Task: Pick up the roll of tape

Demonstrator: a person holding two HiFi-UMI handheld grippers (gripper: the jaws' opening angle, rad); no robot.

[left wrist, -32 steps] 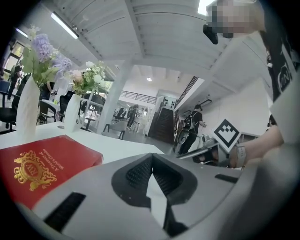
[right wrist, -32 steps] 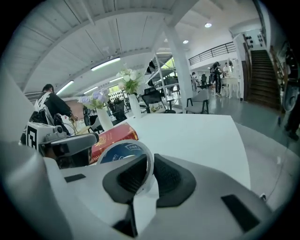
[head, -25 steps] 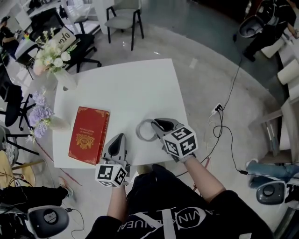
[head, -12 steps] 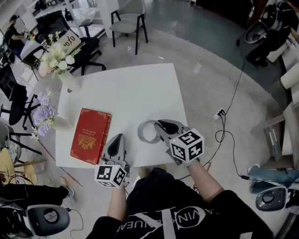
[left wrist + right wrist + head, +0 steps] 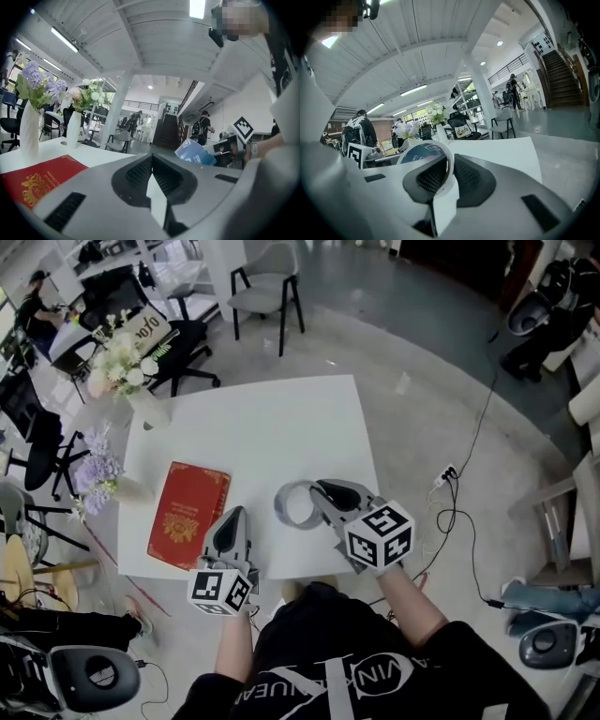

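Observation:
The roll of tape is a pale grey ring with a blue printed core. In the head view it hangs over the near part of the white table, and my right gripper is shut on its wall. In the right gripper view the tape's rim runs between the two ribbed pads. My left gripper hovers over the table's near edge, to the left of the roll, jaws shut on nothing. In the left gripper view the blue roll shows at right, with the right gripper's marker cube behind it.
A red book lies on the table's left side, beside my left gripper. Two white vases of flowers stand at the far left corner. Chairs stand beyond the table. Cables trail over the floor at right.
Both grippers have risen a little, the right one lifting the tape roll with it. The head view has shifted slightly, so the table sits lower in the frame.

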